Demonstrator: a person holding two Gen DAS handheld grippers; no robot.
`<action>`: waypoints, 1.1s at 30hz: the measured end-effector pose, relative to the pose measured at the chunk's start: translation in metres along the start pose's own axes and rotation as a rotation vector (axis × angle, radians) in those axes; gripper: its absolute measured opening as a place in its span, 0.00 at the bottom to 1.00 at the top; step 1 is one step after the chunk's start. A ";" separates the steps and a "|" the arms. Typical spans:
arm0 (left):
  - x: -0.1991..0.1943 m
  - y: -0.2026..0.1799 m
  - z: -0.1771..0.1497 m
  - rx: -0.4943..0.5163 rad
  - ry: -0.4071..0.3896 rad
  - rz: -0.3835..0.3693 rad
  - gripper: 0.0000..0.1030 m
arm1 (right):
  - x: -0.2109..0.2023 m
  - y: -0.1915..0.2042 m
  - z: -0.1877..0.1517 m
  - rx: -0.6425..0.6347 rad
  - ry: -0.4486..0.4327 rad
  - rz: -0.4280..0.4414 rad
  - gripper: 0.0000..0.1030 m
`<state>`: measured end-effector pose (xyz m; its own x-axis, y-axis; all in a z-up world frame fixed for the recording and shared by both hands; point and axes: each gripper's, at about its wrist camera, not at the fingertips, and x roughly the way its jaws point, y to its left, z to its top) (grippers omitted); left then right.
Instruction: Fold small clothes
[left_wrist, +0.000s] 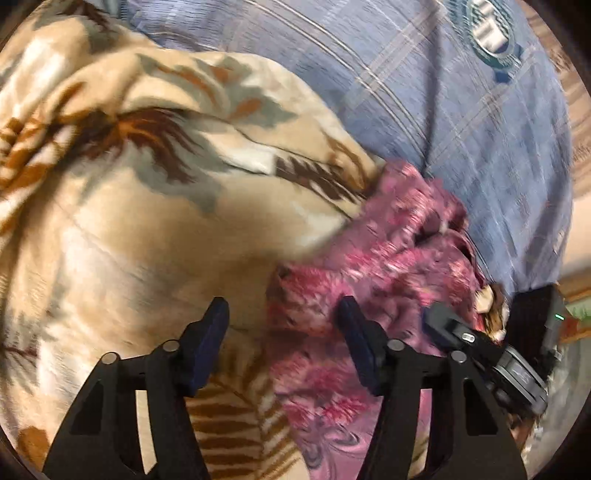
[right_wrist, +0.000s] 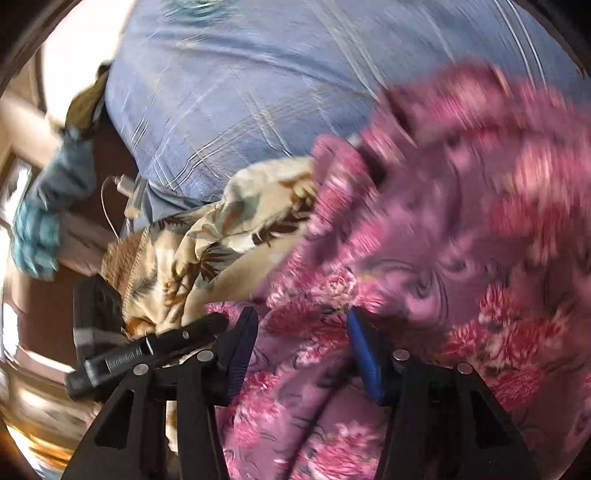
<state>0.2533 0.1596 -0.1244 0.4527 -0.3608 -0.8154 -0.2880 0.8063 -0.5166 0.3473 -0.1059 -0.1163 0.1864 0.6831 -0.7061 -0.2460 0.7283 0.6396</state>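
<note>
Reaching for a crumpled pink floral garment (right_wrist: 424, 258) beside a beige leaf-print blanket (left_wrist: 129, 221), on blue bedding (left_wrist: 406, 92). Left gripper (left_wrist: 282, 325) and right gripper (right_wrist: 301, 328) both with fingers apart, clamping nothing. Next, probably: pinching an edge to spread it flat.

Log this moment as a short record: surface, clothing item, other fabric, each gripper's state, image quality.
surface: blue plaid bedsheet
garment: pink floral garment, crumpled, not yet folded
other fabric: beige leaf-print blanket, bunched beside the garment
left gripper: jaws open, over the garment's edge where it meets the blanket, nothing pinched
right gripper: jaws open, pink fabric beneath and between the fingers, pads not pressing on it
gripper spacing: close together; each shows in the other's view
image quality: motion blur in both views, strongest on the garment
</note>
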 end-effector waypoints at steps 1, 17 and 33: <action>-0.001 -0.004 -0.001 0.008 -0.018 -0.002 0.58 | 0.000 -0.005 -0.001 0.013 0.002 0.000 0.42; -0.072 -0.059 0.015 0.212 -0.233 -0.120 0.05 | -0.037 -0.009 0.022 0.042 -0.081 0.184 0.56; -0.013 -0.133 -0.054 0.499 -0.013 -0.139 0.05 | 0.035 -0.016 0.068 0.234 0.200 0.183 0.59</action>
<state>0.2397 0.0320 -0.0592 0.4698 -0.4771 -0.7427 0.2116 0.8777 -0.4299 0.4224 -0.0901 -0.1301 -0.0365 0.7962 -0.6040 -0.0289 0.6033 0.7970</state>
